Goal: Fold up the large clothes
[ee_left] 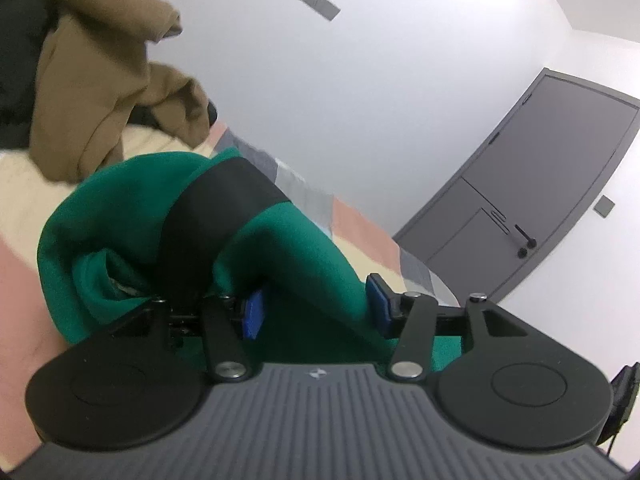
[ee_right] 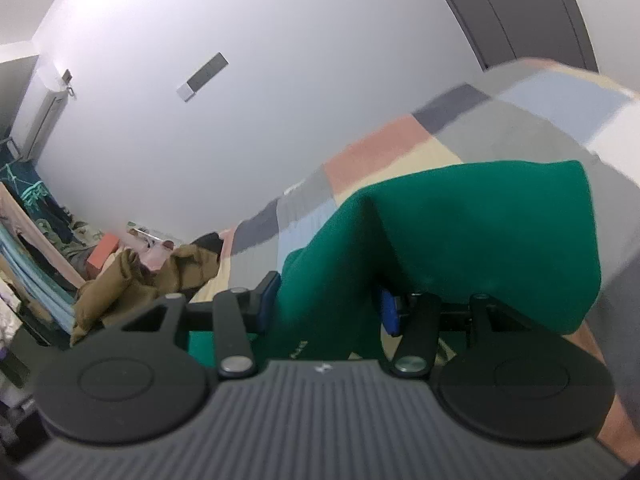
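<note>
Left gripper [ee_left: 316, 306]: jaws partly spread, blue pads [ee_left: 253, 314] showing on both sides, with a thick fold of the green garment [ee_left: 132, 220] bunched between them. The cloth fills the gap, but whether the pads are really squeezing it I cannot tell.
Right gripper [ee_right: 328, 304]: same story, jaws partly spread, a band of the green garment [ee_right: 460, 220] running straight down between the blue pads [ee_right: 390, 312]. Grip or just contact, cannot tell.
Green garment: heaped up just ahead of both pairs of jaws and draped over them; in the left wrist view a black stripe [ee_left: 208, 224] crosses it above the left-hand jaw.
Bed [ee_right: 384, 148]: under and beyond the jaws, covered in a patchwork of pink, cream, grey and pale blue squares.
Brown garment [ee_left: 100, 80]: crumpled in a pile, up and left of the left jaws, well apart from the green one; in the right wrist view it sits low on the left, past the left-hand jaw.
Door [ee_left: 532, 184]: grey, far beyond the right-hand jaw of the left gripper, set in a white wall [ee_left: 360, 80].
Clutter [ee_right: 36, 232]: hanging cloth and oddments at the far left edge, too small to name.
</note>
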